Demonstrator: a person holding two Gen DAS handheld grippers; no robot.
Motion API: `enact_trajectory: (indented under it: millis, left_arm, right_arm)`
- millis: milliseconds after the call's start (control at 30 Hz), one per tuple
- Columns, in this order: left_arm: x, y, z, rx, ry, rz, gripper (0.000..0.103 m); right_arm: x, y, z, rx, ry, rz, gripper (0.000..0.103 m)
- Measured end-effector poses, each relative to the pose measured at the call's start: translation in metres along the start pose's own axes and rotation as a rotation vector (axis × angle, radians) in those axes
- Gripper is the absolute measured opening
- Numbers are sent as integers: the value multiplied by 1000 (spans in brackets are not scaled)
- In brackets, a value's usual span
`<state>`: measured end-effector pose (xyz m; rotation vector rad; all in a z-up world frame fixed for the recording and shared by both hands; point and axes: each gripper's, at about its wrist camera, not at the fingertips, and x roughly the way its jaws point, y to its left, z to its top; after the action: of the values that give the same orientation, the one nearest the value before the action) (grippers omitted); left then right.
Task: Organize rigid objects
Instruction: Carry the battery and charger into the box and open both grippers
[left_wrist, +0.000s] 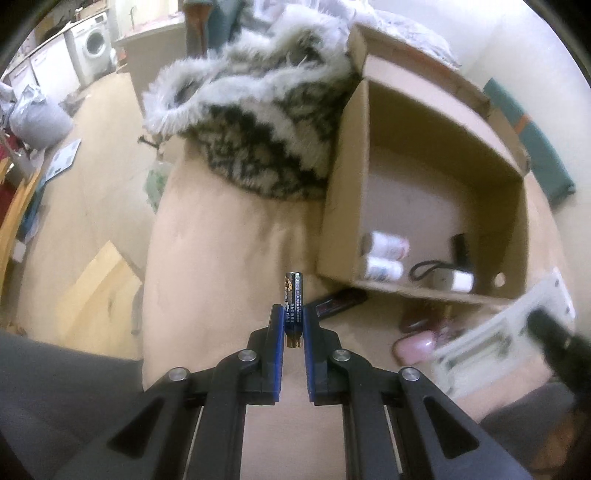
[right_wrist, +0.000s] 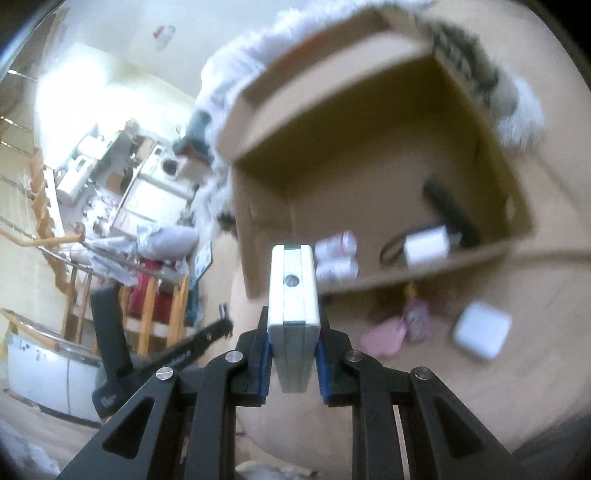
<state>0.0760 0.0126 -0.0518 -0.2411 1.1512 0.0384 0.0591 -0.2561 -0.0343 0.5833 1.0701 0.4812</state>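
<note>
Left tool is pinching a dark blue battery upright between its blue pads, jaws nearly closed on it, hanging over the tan surface just left of the cardboard box. Right tool is clamping a flat white case edge-on, jaws closed against its sides, in front of the box's open top. Box is sitting open and holding two white cylinders, a white charger with a black cord and a black bar-shaped item. A pink item and a white square block are lying on the surface outside, near the box's front wall. A furry patterned garment is lying against the box's left side.
</note>
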Motion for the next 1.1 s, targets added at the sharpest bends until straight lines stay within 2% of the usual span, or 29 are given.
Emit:
enact_trajectory:
  millis: [200,333,600,767,867,933,1100]
  left_arm:
    - [-13,-26,28,38,-39,-24,9]
    - [-8,-50,45,89,-50,-19,9]
    - [30,-88,61,181,-45,24,9]
    - [57,-94,63,193,-32,61,9]
    - [67,-96,66,201,-41,85,9]
    - [74,-98,66,211,-37,92,9]
    - [83,-104,65,229,-31,113,9]
  right_arm:
    - [-30,6,51,-90,-111,-71,22]
    - [-25,0,76,-142,-135,-119,22]
    - [40,-17,97,-194,-27,-192,22]
    - [69,-30,91,-187,49,-153,22]
    - [85,-29,91,-241,92,-184,22]
    - [94,-26,93,-282,109,-198,22]
    - [105,-29,97,-253,107,-182,22]
